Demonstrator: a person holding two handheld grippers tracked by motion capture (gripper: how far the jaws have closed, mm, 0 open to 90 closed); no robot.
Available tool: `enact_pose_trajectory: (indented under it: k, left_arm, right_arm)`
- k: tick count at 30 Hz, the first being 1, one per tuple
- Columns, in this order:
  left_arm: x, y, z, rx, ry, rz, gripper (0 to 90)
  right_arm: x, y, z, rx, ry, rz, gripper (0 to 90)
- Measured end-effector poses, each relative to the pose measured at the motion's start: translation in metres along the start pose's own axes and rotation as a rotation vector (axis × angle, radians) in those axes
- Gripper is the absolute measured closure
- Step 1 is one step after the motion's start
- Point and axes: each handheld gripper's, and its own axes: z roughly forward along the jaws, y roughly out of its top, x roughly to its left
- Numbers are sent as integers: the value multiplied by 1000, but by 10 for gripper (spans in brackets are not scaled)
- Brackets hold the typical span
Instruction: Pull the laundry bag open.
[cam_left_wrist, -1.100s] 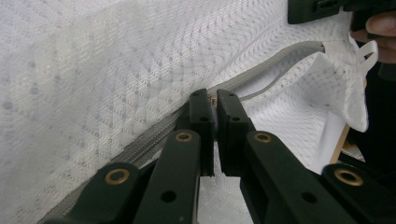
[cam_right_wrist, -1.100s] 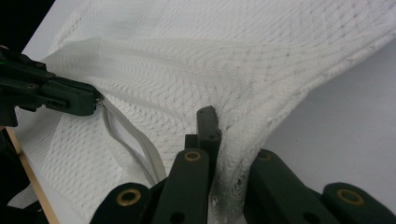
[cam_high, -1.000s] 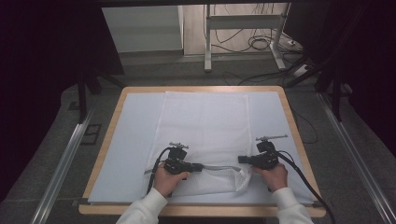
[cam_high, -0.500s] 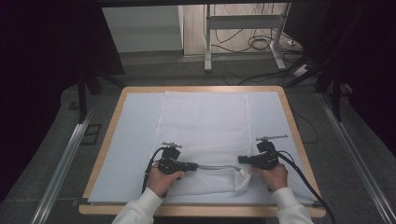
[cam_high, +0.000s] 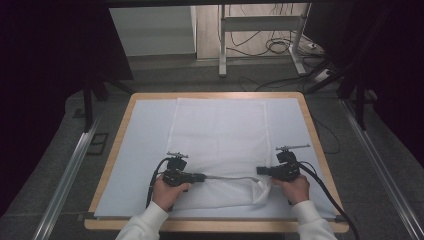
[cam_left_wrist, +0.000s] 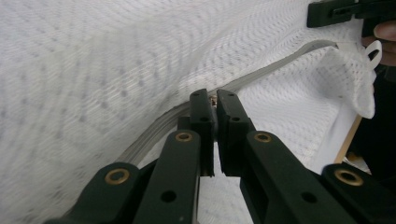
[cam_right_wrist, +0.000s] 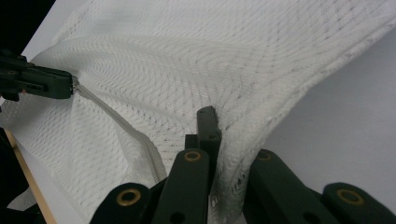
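The mesh bag (cam_high: 220, 145) lay flat mid-table, light and limp. The left gripper (cam_left_wrist: 215, 109) was clamped on what looked like the zipper pull; the right gripper (cam_right_wrist: 212, 123) pinched the bag's corner, best held taut.

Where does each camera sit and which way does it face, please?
High view: above the near table edge, facing forward and down; both hands and sleeves show.
Left gripper view: on the left gripper, along shut jaws at the zipper pull.
Right gripper view: on the right gripper, jaws clamping mesh.
All views share the mesh bag.
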Motion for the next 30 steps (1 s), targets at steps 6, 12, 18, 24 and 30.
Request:
enact_pose_trajectory:
  k: [6,12,18,24,30]
  left_arm:
    - [3,-2,-5,-2,3,-2,866]
    - [5,-3,-8,-9,3,-7,866]
    - [6,-4,-12,-19,7,-13,866]
    - [8,-6,-16,-22,11,-14,866]
    - [10,-7,-20,-33,15,-18,866]
  right_arm:
    - [0,0,0,-3,-1,-1,881]
    - [0,0,1,1,-1,-1,881]
    - [-1,0,1,2,-1,0,881]
    - [-1,-1,1,5,-2,-5,881]
    - [-1,-1,2,8,-2,-4,881]
